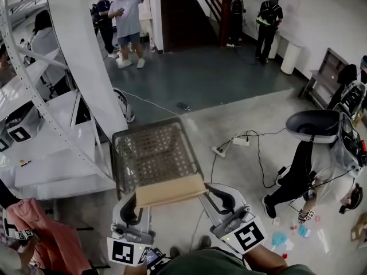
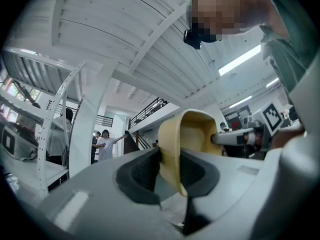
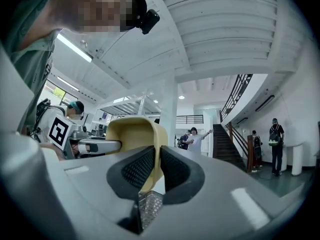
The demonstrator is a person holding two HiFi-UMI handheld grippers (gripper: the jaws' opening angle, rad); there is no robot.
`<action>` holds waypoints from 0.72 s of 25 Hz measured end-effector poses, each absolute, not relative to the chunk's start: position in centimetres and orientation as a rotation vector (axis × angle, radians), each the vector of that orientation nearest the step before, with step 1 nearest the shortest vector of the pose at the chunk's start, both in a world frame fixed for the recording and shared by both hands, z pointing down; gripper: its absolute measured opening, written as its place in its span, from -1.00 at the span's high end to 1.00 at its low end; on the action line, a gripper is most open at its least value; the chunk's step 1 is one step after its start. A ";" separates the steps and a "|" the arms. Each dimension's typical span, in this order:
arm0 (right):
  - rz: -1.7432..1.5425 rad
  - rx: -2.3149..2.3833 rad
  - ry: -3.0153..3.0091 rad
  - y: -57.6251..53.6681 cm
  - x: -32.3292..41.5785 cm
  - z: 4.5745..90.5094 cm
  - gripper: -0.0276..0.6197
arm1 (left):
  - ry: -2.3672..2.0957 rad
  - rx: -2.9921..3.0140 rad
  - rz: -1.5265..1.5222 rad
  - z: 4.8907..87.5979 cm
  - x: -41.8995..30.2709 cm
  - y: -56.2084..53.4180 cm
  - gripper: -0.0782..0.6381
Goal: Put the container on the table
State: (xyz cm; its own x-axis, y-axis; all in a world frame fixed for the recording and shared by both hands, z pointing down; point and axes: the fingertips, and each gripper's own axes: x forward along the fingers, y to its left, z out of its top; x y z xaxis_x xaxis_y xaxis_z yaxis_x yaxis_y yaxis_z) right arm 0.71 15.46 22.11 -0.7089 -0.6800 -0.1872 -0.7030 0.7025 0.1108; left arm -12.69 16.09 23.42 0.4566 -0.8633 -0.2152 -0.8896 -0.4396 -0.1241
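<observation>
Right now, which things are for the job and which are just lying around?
For the job: grey wire-mesh container with tan rim; left gripper and right gripper, both clamped on that rim.
Lying about: white power strip; crumpled pink cloth; white cylindrical bin.

Head view: container (image 1: 156, 156) near rim covers jaw tips of left gripper (image 1: 136, 206) & right gripper (image 1: 215, 196). Gripper views: mesh body mostly hidden behind gripper housings. Pink cloth (image 1: 49, 236) cropped at btm-left edge. Ppl at far wall (image 1: 269, 19): too small for detail.
</observation>
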 end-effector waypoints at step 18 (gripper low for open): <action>0.235 -1.042 2.842 9.3 8.8 24.7 0.79 | 1.591 -2.438 0.105 24.9 -4.5 10.6 0.57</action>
State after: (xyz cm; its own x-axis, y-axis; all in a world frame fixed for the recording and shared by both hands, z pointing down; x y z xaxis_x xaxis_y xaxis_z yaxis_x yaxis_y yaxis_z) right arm 8.81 9.26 24.70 -0.7595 -0.6325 -0.1519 -0.6489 0.7531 0.1084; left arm -4.49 10.62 24.87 0.4088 -0.8941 -0.1829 -0.9104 -0.3854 -0.1507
